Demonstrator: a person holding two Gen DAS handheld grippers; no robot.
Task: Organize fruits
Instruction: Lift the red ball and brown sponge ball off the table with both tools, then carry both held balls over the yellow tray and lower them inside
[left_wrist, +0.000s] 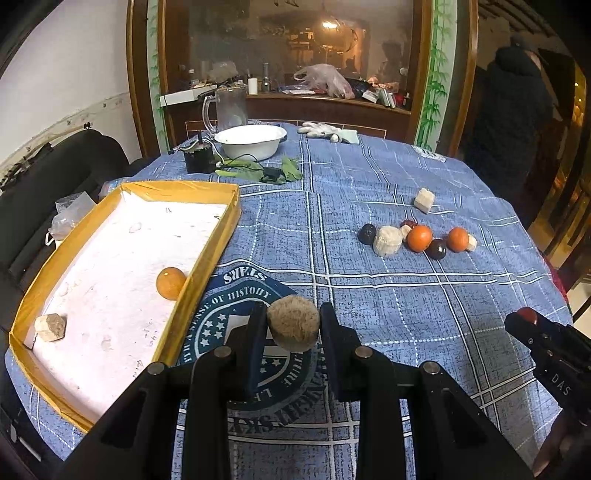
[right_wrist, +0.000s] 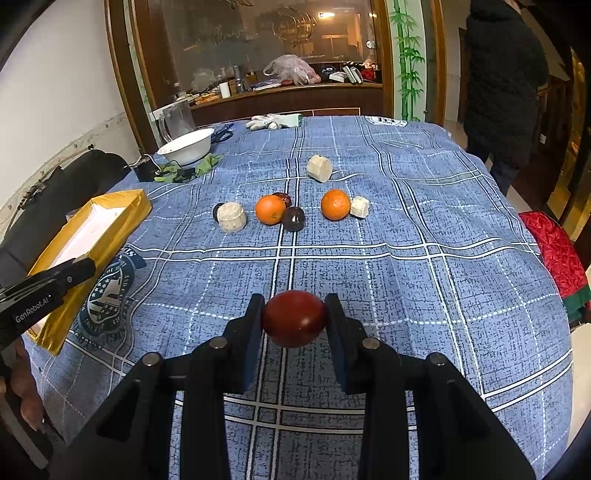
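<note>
Left wrist view: left gripper (left_wrist: 293, 323) pinches a tan fibrous chunk (left_wrist: 293, 325), raised just beside the yellow tray (left_wrist: 207, 258) near the table's left edge.
Tray so far: one orange fruit (left_wrist: 170, 282), one pale chunk (left_wrist: 50, 326).
Right wrist view: right gripper (right_wrist: 294, 319) clamps a dark red fruit (right_wrist: 294, 317) over the tablecloth (right_wrist: 443, 277).
Left to sort: the cluster (right_wrist: 291, 212) mid-table, well ahead of both.

The tablecloth (right_wrist: 406, 229) was blue with white checked lines; the tray (left_wrist: 207, 254) had yellow walls and a white floor; the oranges (right_wrist: 270, 209) were orange; the held fruit (right_wrist: 294, 318) was dark red.
</note>
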